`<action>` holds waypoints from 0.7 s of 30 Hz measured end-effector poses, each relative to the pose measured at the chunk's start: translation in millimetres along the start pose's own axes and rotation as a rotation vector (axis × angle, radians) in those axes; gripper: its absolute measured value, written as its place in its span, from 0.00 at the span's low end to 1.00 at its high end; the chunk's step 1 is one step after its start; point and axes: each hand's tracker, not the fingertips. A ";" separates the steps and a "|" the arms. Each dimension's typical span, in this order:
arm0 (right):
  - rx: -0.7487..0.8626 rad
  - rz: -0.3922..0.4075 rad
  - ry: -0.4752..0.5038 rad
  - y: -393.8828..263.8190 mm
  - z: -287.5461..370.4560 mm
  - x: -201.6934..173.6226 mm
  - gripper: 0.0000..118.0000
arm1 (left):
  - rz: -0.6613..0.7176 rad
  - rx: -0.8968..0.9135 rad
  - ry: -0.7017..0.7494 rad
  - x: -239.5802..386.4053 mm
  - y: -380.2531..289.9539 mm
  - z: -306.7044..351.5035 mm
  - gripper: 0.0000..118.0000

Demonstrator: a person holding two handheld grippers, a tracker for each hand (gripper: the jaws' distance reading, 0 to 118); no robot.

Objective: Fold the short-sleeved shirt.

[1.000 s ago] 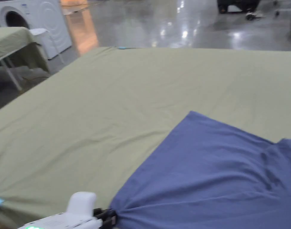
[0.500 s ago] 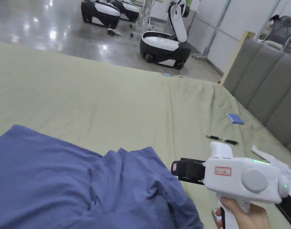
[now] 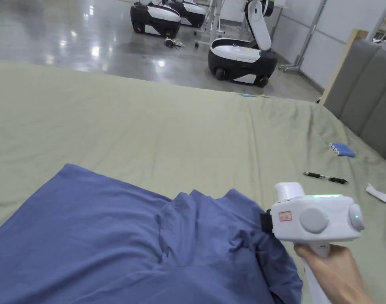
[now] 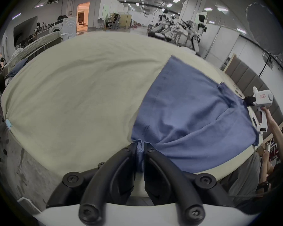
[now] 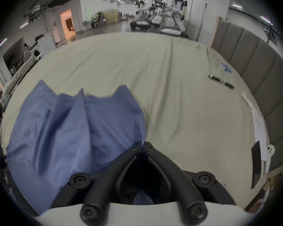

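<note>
The blue short-sleeved shirt (image 3: 109,237) lies rumpled on the green-covered table (image 3: 168,130), toward the near edge. In the left gripper view my left gripper (image 4: 140,145) is shut on a bunched corner of the shirt (image 4: 186,115) at the table's near edge. My right gripper (image 3: 266,224), held in a hand, sits at the shirt's right edge. In the right gripper view its jaws (image 5: 142,145) are pressed together with blue cloth (image 5: 72,123) between them. The left gripper view also catches the right gripper (image 4: 244,101) at the shirt's far side.
A black pen (image 3: 324,178), a small blue pack (image 3: 342,150) and white paper (image 3: 380,194) lie on the table to the right. A dark flat device (image 5: 256,162) lies near the right edge. Wheeled robots (image 3: 241,59) stand beyond the table, beside grey padded panels (image 3: 366,91).
The head camera swung from the table's left side to its right. The right gripper, just clear of the cloth half a second ago, has moved left onto the shirt's edge and shut on it.
</note>
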 end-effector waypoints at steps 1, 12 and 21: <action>0.059 -0.011 0.004 2.3 19.2 1.9 0.01 | 0.003 0.057 -0.007 1.7 8.0 12.4 0.08; 0.437 -0.086 -0.035 57.3 190.7 38.1 0.01 | -0.164 0.467 -0.109 27.4 148.6 97.5 0.08; 0.549 -0.103 -0.080 106.1 239.3 51.5 0.01 | -0.241 0.627 -0.079 34.8 246.5 129.9 0.08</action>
